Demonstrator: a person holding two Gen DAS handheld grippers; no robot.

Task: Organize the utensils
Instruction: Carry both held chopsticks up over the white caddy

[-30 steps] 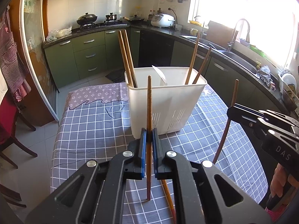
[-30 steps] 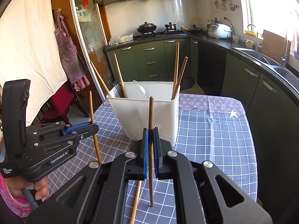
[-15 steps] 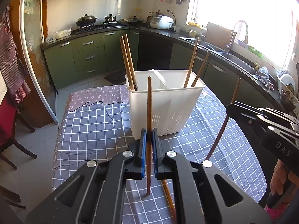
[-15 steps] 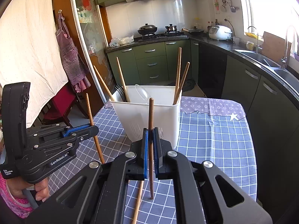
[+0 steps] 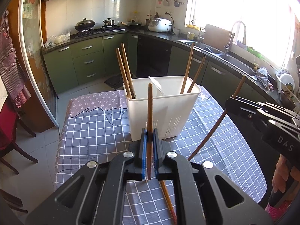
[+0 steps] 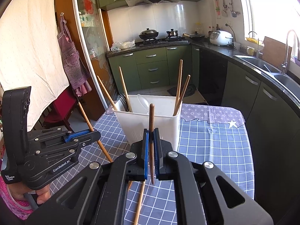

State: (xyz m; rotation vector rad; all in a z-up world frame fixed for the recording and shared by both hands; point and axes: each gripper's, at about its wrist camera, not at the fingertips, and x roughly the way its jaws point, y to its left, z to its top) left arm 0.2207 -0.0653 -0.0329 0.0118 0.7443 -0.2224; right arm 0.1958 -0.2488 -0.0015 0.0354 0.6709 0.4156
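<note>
The left tongs (image 5: pixel 148 154) are staying clamped on an upright brown chopstick (image 5: pixel 149 116), now raised higher above the checked desk (image 5: pixel 90 131) than a second ago. The white utensil holder (image 5: pixel 165 112) is standing just beyond, four chopsticks leaning inside. The right tongs (image 6: pixel 151 154) are pinching a darker chopstick (image 6: pixel 151 123), likewise lifted. Another chopstick (image 6: pixel 139 202) is lying on the desk.

Clamped between our left gripper's (image 5: pixel 149 136) glossy blue plastic pads (image 5: pixel 143 150) we see a smooth, reddish-brown wooden chopstick (image 5: pixel 149 112). Just ahead of the jaws stands a matt white plastic rectangular utensil bin (image 5: pixel 165 110), slotted near its base. Under the jaws lies a soft grey checked cloth table cover (image 5: pixel 93 131). Our right gripper's (image 6: pixel 151 136) matt black plastic body carries polished metal screws (image 6: pixel 208 165) and pinches a darker brown wooden chopstick (image 6: pixel 151 118).
</note>
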